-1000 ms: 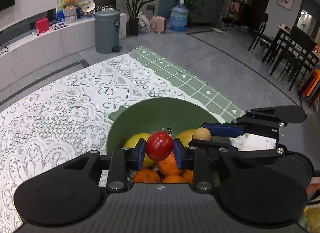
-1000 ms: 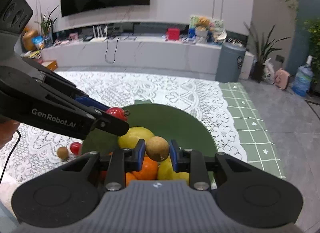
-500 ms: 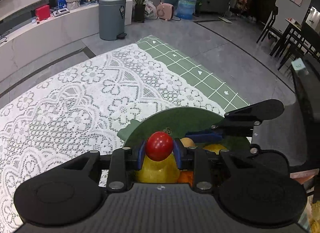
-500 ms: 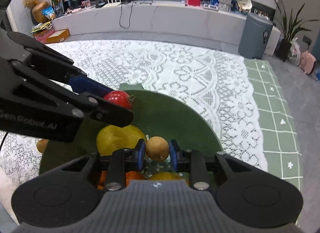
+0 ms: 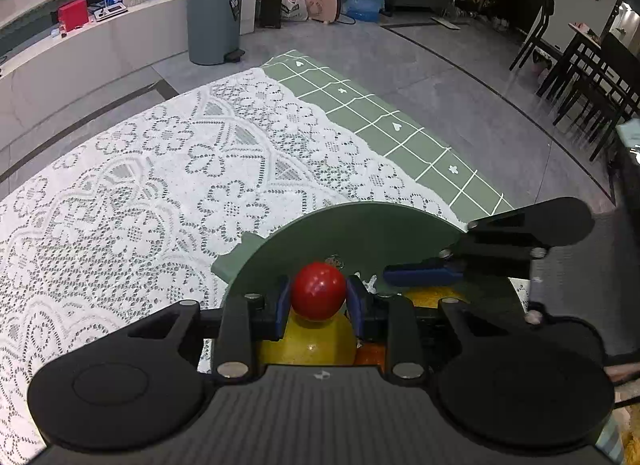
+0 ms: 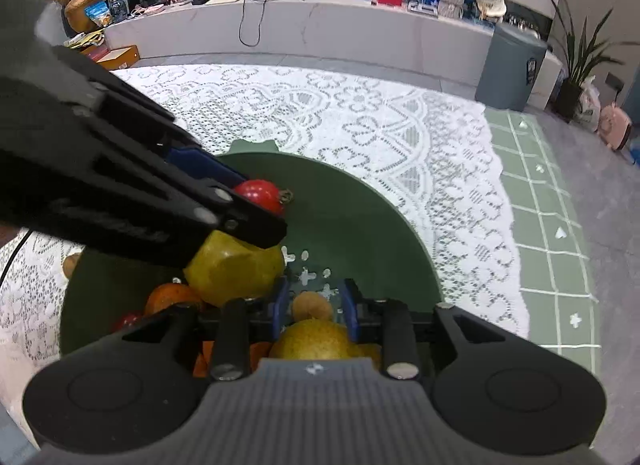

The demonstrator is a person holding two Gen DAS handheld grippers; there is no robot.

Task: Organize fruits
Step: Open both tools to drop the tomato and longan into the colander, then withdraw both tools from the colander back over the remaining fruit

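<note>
Red tomato (image 5: pixel 318 296) sits pinched in your left gripper (image 5: pixel 318 299) above the bowl (image 6: pixel 360 233). Your right gripper (image 6: pixel 312 307) looks parted; the brown fruit (image 6: pixel 311 305) seems loose between its fingers, low in the bowl.

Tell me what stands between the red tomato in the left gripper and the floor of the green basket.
The yellow fruit lies directly under the red tomato held by the left gripper, so the tomato would land on the pile, not on the green basket's bare floor. Nothing else visible intervenes.
</note>
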